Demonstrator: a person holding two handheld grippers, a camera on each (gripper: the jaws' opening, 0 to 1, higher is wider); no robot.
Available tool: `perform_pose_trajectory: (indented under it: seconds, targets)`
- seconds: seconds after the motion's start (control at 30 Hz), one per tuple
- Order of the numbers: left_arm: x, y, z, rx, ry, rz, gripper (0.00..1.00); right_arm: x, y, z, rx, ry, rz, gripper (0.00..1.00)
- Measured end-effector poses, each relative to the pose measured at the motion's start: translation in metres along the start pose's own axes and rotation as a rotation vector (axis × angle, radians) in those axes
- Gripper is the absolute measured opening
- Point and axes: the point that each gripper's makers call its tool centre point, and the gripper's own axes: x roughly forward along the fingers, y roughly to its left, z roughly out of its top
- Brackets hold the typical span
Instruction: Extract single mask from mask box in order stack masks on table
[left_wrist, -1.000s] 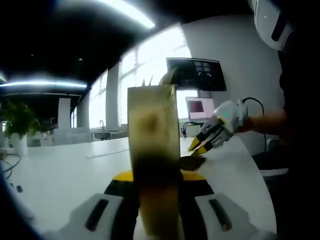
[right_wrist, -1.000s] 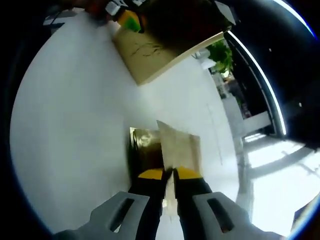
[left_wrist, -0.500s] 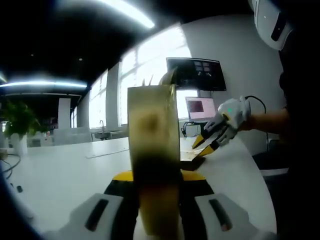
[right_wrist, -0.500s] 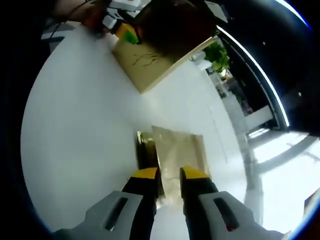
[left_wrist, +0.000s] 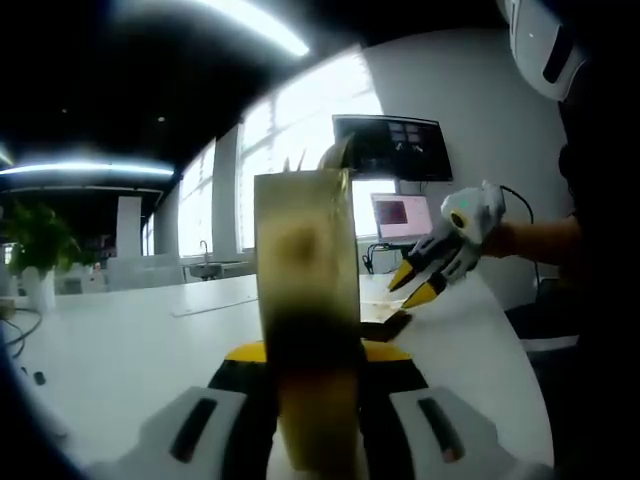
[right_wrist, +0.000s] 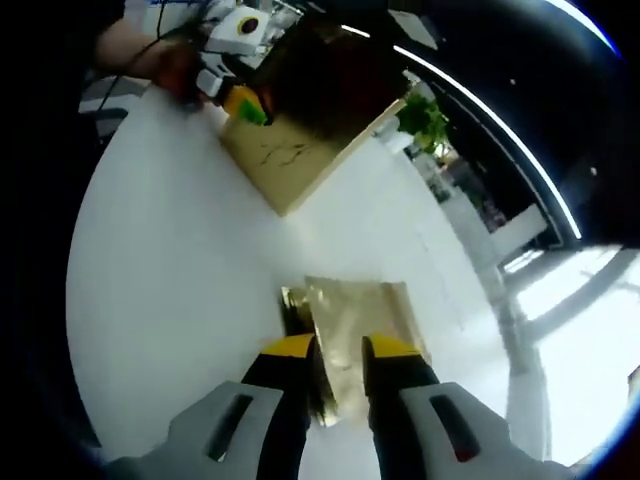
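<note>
The left tongs (left_wrist: 308, 355) are clamped on the mask box (left_wrist: 305, 290), a tan carton held upright above the white tabletop (left_wrist: 120, 350), with a bit of a mask (left_wrist: 335, 155) sticking out of its top. Seen from the right gripper view, the box (right_wrist: 305, 130) sits beyond the stack, with the left tongs (right_wrist: 240, 100) gripping its far edge.

The right tongs (right_wrist: 335, 350) stand apart, holding nothing, raised just over the stack of masks (right_wrist: 355, 335), gold-wrapped packets lying flat on the tabletop (right_wrist: 160, 290) on the near side of the box. In the left gripper view the right tongs (left_wrist: 420, 283) hang above that stack (left_wrist: 385, 318), to the right of the box.

A second ago the right tongs were pinched on the top mask; half a second ago they had let go, and now they have lifted a little higher off the stack. The box has not moved in the left tongs.
</note>
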Motion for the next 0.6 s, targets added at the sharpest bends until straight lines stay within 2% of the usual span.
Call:
perform_pose_trajectory:
  seconds: [0.23,0.37,0.47,0.6]
  targets:
    - [0.000,0.000,0.000,0.000,0.000,0.000,0.33,-0.010,-0.009,0.029,0.186,-0.188,0.012,0.18]
    - [0.000,0.000,0.000,-0.001,0.000,0.001,0.33,-0.015,-0.016,0.039,0.262,-0.264,0.014,0.20]
    - [0.000,0.000,0.000,-0.001,0.000,0.001,0.33,-0.019,-0.025,0.044,0.285,-0.296,0.013,0.21]
    - [0.000,0.000,0.000,-0.001,0.000,0.001,0.33,-0.026,-0.034,0.059,0.374,-0.392,0.022,0.21]
